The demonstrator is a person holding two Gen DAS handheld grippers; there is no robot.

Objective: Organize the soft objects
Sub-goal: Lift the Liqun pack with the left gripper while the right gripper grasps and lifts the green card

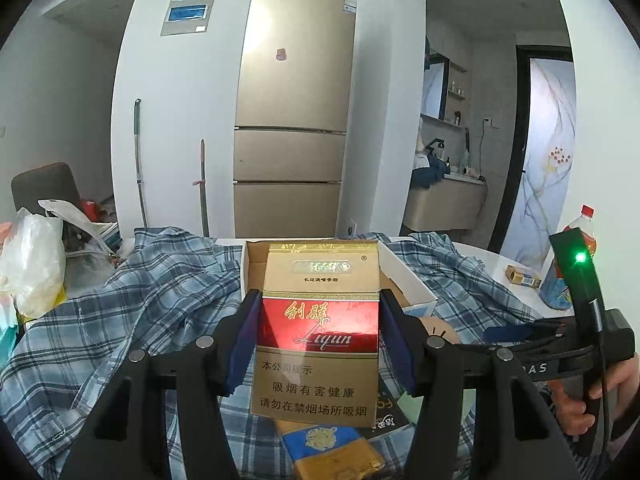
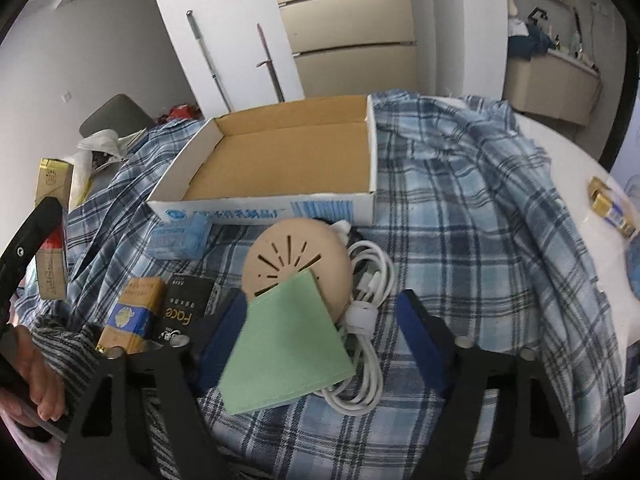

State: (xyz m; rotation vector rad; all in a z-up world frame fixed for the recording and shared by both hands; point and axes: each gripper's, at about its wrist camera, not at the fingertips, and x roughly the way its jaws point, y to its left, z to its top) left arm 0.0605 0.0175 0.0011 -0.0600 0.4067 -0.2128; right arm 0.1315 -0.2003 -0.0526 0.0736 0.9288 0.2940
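since the left tool point(image 1: 320, 328) pinches a stiff, glossy red-and-gold cigarette pack point(image 1: 318, 336) upright at its sides, it looks bound for the shallow cardboard box point(image 2: 280, 152) at 12 o'clock. the right tool point(image 2: 324, 344) gapes wide, gripping nothing, above a green cloth square point(image 2: 280, 352) on the rumpled plaid shirt point(image 2: 460, 240).

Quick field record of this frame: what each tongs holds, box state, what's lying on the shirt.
left tongs: shut on cigarette pack, lifted above the shirt
right tongs: open, green card between the fingers, grip unclear
box: open, empty, on plaid shirt
on shirt: round beige disc, white cable, black pack, yellow-blue pack
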